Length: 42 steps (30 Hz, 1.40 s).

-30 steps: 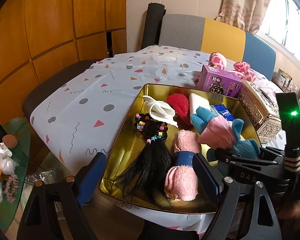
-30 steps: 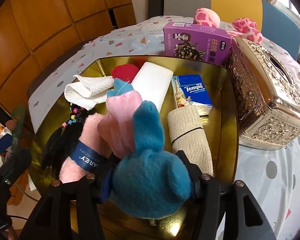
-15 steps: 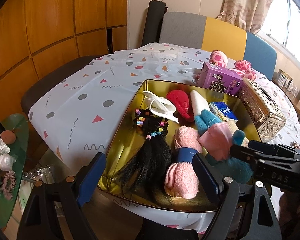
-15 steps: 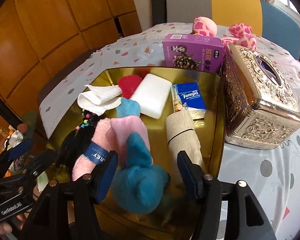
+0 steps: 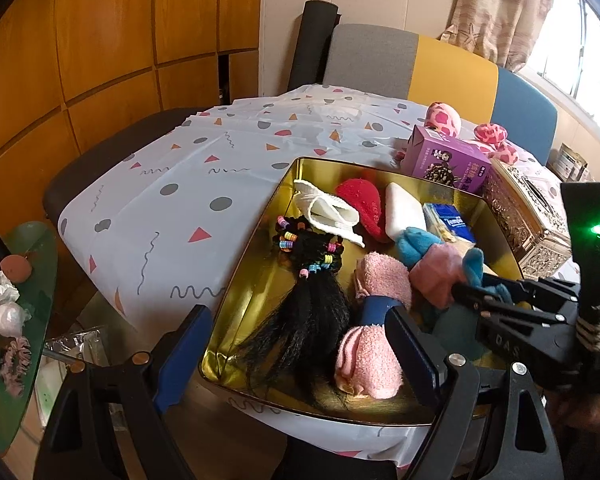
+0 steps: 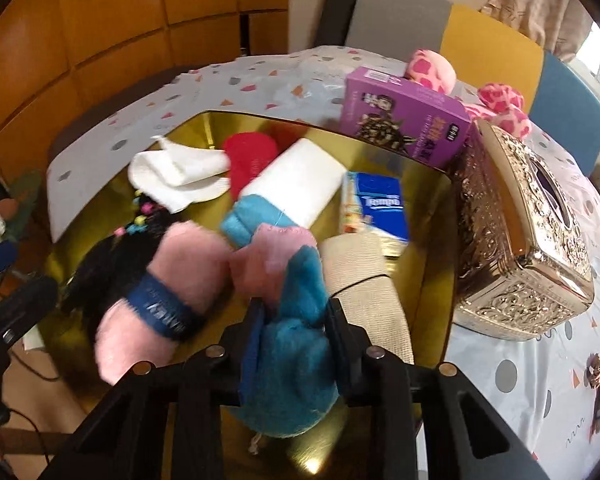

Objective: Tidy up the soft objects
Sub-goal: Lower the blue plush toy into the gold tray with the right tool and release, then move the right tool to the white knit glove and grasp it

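Both right claw (image 6: 294, 334) jaws now seemingly pinch the blue plush (image 6: 296, 376).

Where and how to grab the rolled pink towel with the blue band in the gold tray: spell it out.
Grip the pink towel roll at its blue band, the narrowest, firmest part. Come down from above with the open left tongs, fingers on either side of the roll's long axis. The black hairpiece lies along one side and the blue-and-pink plush, between the closing right tongs, along the other, so space is tight.

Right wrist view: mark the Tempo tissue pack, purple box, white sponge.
Tempo tissue pack (image 6: 382, 208), right wrist view, blue top face.
Purple box (image 6: 404, 118), right wrist view, printed front face.
White sponge (image 6: 296, 182), right wrist view, top face.
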{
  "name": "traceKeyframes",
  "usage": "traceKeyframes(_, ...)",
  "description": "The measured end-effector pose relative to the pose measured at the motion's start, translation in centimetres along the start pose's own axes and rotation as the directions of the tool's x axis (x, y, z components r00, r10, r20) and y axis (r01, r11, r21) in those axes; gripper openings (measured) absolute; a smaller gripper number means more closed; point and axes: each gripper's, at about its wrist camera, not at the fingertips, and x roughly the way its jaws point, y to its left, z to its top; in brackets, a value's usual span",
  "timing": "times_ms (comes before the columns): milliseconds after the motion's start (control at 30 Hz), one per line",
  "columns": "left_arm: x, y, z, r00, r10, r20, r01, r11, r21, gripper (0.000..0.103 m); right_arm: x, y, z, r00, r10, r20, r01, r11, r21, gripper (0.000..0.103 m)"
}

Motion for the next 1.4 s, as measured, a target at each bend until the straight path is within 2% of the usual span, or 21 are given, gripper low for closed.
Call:
traceKeyframes(67,0.1,-0.1,-0.1,1.0,0.001,-0.002,-0.001,1.0,0.002,0.088,0.3,-0.1,0.1,1.0,-0.018,-0.006,0.018,1.0,-0.003,0.03)
traceKeyframes(500,-0.6,-1.1,0.0,1.0,0.013,0.01,-0.013,0.999,0.04,0.088,0.1,-1.1,-0.1,0.998,0.059,0.003,-0.059,0.996,0.067,0.038)
traceKeyframes(733,-1.1,-1.5,0.2,1.0,0.007,0.025,-0.008,0.998,0.056,0.088,-1.4,-1.7,-0.6,0.996,0.078,0.036,-0.081,0.992,0.099,0.043)
traceKeyframes(1200,-1.5,-3.0,0.1,1.0,-0.009,0.026,0.007,0.995,0.099,0.088,-6.6,-4.8,-1.1,0.988,0.054,0.143,-0.074,0.987,0.14,0.043)
traceKeyframes(1400,-2.0,-4.1,0.1,0.999,-0.022,0.032,0.017,0.991,0.13,0.088,-8.4,-7.2,-1.5,0.985,0.018,0.174,-0.047,0.986,0.162,0.043)
